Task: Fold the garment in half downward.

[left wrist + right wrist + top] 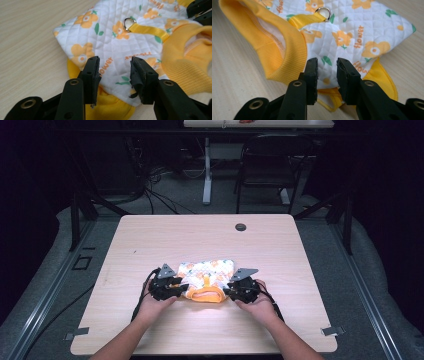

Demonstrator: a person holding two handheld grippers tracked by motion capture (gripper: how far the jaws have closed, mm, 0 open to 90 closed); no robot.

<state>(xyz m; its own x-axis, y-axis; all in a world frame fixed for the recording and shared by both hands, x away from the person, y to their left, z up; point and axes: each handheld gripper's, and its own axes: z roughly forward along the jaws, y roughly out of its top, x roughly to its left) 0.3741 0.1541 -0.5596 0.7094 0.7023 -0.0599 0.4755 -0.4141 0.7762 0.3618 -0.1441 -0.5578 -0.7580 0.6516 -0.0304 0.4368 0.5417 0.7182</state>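
Both hands hold grippers at the quilted flower garment (pixel 207 272): left gripper (pixel 114 75) and right gripper (pixel 327 72) each gape, jaws straddling its edge on the wooden table (pixel 175 232)

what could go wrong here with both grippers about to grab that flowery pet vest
Both the left gripper and right gripper are open at the vest edges, so each may pinch only the top quilted layer and leave the yellow lining behind. The metal ring on its yellow strap could snag. Uneven pulls could drag the vest across the table.
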